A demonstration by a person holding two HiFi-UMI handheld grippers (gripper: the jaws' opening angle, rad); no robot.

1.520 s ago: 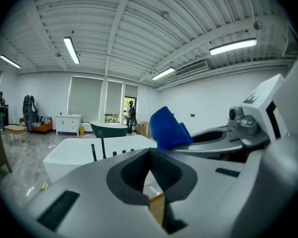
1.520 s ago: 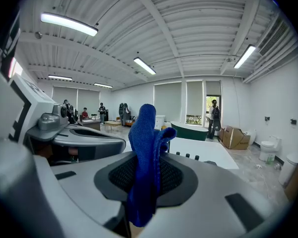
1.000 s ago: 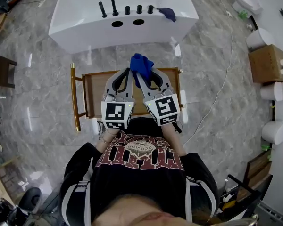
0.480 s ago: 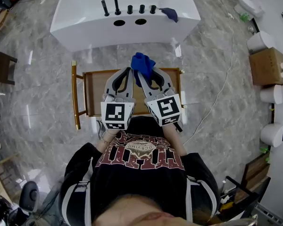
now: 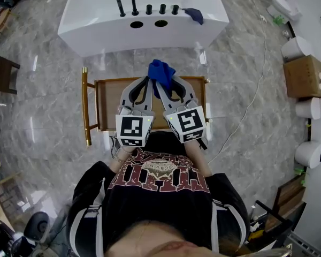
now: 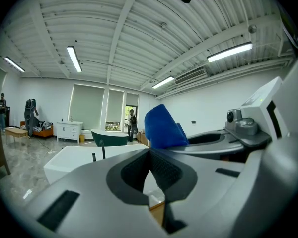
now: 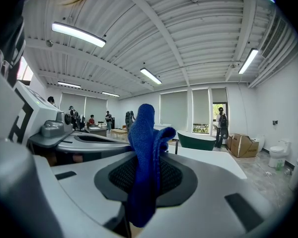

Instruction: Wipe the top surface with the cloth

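Seen from above, a long white freestanding bathtub (image 5: 96, 23) with black taps lies across the grey marble floor (image 5: 48, 100) at the top. Below it stands a small wooden-topped bench with a gold metal frame (image 5: 109, 98), with the person in a black printed shirt (image 5: 160, 197) standing at its near edge. Over the bench, the left gripper (image 5: 147, 81) has its grey fingers pressed together at the tips with nothing between them; its own view confirms this (image 6: 150, 150). Just beside it, the right gripper (image 5: 158, 84) has its fingers clamped on a bright blue folded cloth (image 5: 160, 70), which sticks up beyond the fingertips (image 7: 146, 133), raised above the bench's far edge. A second, darker blue cloth (image 5: 193, 15) lies on the bathtub's right rim. Far right sits a brown cardboard box (image 5: 304, 73).
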